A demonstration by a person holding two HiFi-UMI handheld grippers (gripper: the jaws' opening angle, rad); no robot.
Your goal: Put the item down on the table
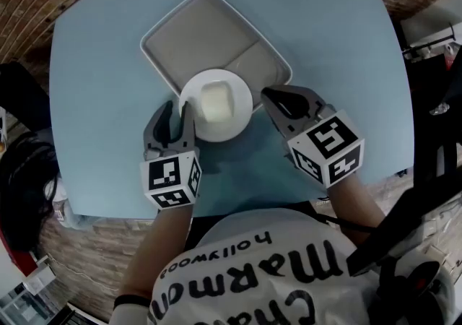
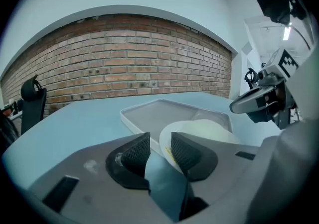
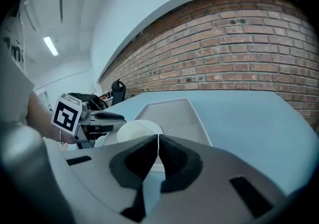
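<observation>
The white plate, with a pale block on it, lies over the near corner of the tray (resting or held up, I cannot tell). It is best lowered level onto bare table, clear of the tray's rim. The right gripper has its fingers pinched on the plate's right rim. The left gripper has its fingers spread about the left rim. Both forearms reach in from the near edge.

Soft, even indoor light, faint shadow on the table below the right gripper; gripper views pretty fisheyed, black corners.
</observation>
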